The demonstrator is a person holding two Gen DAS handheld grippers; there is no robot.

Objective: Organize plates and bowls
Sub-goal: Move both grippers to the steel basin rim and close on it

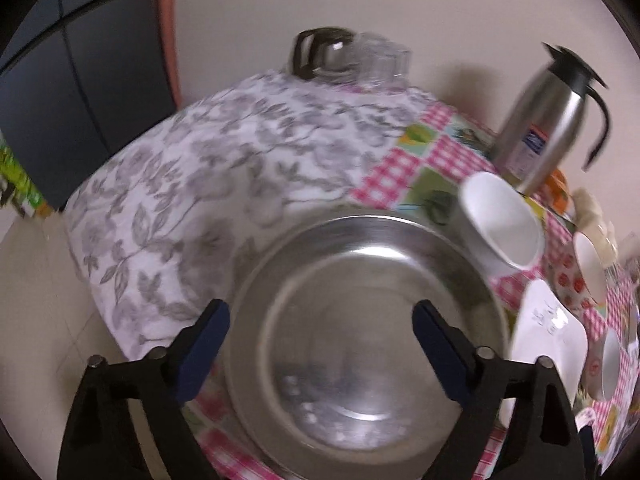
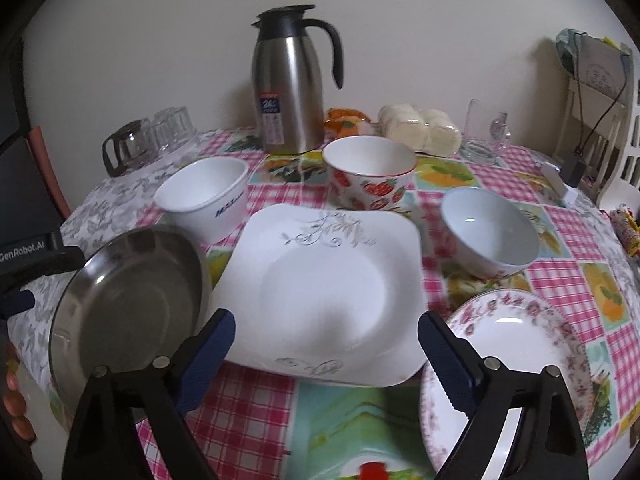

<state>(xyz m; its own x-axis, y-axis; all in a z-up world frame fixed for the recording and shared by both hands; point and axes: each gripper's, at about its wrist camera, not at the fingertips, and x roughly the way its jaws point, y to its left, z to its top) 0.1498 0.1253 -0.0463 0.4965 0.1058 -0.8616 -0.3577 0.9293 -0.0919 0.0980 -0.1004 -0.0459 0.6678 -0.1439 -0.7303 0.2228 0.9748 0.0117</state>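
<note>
Judging by the layout, time to stack plates first, starting with the steel plate (image 1: 360, 332) at the left end of the worktop (image 2: 560, 280). Note the left gripper (image 1: 320, 312) poised over that plate with both fingers spread wide and nothing between them, and the right gripper (image 2: 326, 320) equally wide and empty above the near edge of the white square plate (image 2: 328, 264). From the right wrist view, treat the steel plate as probably tilted, its right rim seemingly propped on or against the square plate's left edge; impossible to say whether touching or merely overlapping in view. Approach the steel rim from the near side, slide one finger under the raised lip and the other over it, then close firmly, since polished metal is likely to slip. Lift slowly and level to avoid dragging the square plate or knocking the white bowl with blue lettering (image 2: 204, 196) just behind. With the right gripper, mind the floral plate (image 2: 516, 340) lying directly under the right finger; pick one rim only, not two. Leave the strawberry bowl (image 2: 370, 176) and the pale blue bowl (image 2: 490, 232) for nesting afterwards, and stay clear of the steel flask (image 2: 288, 84) at the back.
</note>
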